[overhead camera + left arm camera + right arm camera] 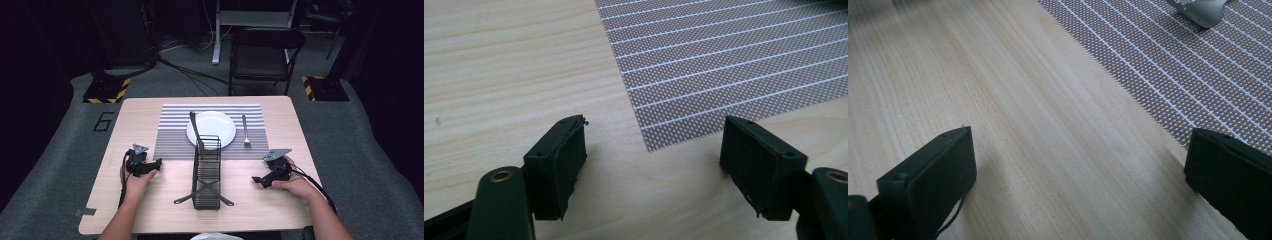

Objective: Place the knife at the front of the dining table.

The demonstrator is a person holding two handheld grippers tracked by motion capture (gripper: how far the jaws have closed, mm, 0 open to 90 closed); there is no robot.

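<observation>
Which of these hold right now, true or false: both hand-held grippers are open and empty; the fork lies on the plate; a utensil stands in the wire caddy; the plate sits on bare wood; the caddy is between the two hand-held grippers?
1. Both are open and empty. True: the left hand-held gripper and the right hand-held gripper have jaws spread over bare table.
2. The fork lies on the plate. False: the fork lies on the striped placemat, right of the white plate.
3. A utensil stands in the wire caddy. True: a knife-like utensil leans in the wire caddy.
4. The plate sits on bare wood. False: it rests on the placemat.
5. The caddy is between both grippers. True.
</observation>
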